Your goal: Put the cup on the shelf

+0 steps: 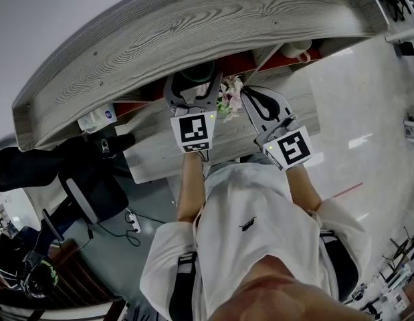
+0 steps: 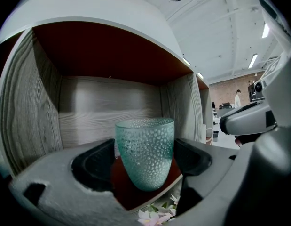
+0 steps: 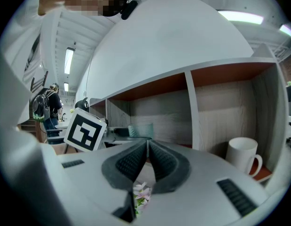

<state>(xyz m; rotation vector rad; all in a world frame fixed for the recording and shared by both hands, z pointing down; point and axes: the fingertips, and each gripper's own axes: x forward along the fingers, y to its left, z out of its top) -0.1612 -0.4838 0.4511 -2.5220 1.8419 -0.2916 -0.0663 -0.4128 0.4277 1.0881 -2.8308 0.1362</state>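
Grey woodgrain shelf [image 2: 37,102] with red floor: left tongs [image 2: 145,155] pinch the teal dimpled glass cup [image 2: 145,142] upright inside a cubby, right tongs [image 3: 147,147] pressed together, empty; best seat the base flat, well back from the edge, before spreading.

The cup [image 2: 145,145] between the black pads [image 2: 96,166] of the left tool [image 2: 145,157] is translucent teal-green, covered all over in a raised dot pattern. Ahead of that tool, the shelf [image 2: 107,102] has pale grey wood-grain walls, a dark red floor and ceiling, and a white outer top. The right tool [image 3: 147,147] is light grey with black, finely ribbed pads. Below its tips the flowers [image 3: 141,192] are pale pink and white with green leaves. To its right is a plain white mug [image 3: 241,154]. To its left, the marker cube [image 3: 85,130] shows black squares on white.
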